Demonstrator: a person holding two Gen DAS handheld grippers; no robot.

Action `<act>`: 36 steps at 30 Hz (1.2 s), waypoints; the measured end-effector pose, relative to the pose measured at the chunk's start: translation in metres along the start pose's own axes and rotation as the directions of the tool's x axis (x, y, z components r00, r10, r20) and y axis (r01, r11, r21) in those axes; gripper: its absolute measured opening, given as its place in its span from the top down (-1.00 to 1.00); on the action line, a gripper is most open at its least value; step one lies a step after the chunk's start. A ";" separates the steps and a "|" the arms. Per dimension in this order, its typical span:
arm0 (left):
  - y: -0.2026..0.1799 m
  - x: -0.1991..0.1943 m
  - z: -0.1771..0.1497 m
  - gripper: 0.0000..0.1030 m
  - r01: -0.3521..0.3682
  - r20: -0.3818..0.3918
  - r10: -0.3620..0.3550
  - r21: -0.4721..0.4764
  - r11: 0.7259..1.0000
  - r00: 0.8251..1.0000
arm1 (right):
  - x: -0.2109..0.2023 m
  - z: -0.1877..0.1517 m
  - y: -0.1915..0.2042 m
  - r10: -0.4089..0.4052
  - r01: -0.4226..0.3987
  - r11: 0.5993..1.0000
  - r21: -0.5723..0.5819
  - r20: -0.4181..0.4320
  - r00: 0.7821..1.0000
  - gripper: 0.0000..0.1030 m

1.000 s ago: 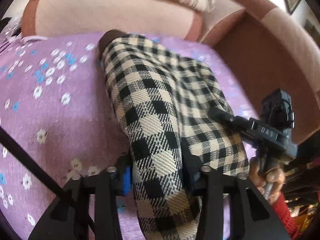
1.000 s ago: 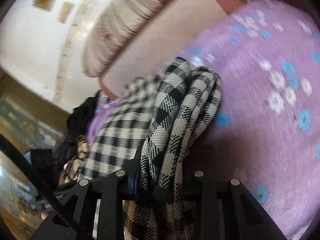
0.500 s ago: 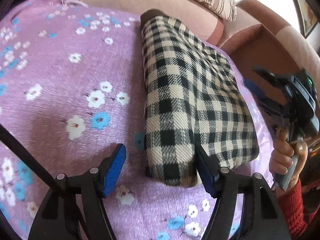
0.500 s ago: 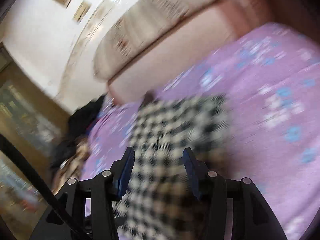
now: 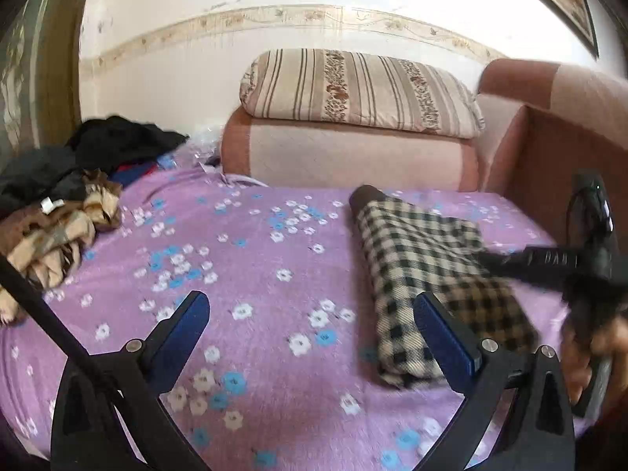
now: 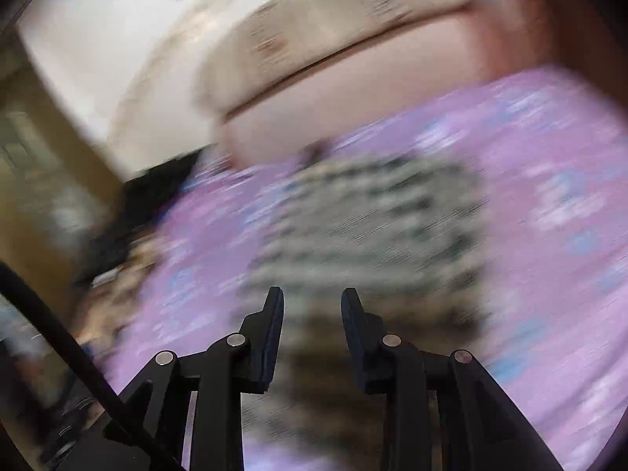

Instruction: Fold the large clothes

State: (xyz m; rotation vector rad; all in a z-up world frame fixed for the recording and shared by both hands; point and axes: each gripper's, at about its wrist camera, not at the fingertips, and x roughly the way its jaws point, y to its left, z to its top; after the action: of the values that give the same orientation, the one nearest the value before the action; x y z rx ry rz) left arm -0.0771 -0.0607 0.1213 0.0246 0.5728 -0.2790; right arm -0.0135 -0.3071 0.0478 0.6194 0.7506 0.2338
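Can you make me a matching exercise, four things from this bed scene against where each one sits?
Things:
1. checked garment
2. striped pillow
3. pile of clothes
4. left gripper

Places:
A. heaped at the bed's left edge
B. open above the purple blanket
C. folded flat on the blanket's right side
D. atop the pink bolster

Pairs: 1-C, 2-D, 3-A, 4-B

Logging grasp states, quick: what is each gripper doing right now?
Left gripper: open, holding nothing.
Right gripper: open, holding nothing, above the checked garment.
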 end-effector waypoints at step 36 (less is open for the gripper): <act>-0.043 -0.037 -0.082 -1.00 0.051 -0.209 -0.037 0.060 0.997 0.977 | -0.079 -0.171 0.031 -0.624 0.631 0.769 -0.104 0.092 0.776 -0.26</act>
State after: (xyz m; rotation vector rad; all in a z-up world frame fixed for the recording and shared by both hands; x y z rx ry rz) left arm -0.1620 -0.0849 0.0741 0.1051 0.7730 -0.3406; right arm -0.1886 -0.2395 0.0150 0.2192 0.8459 -0.3569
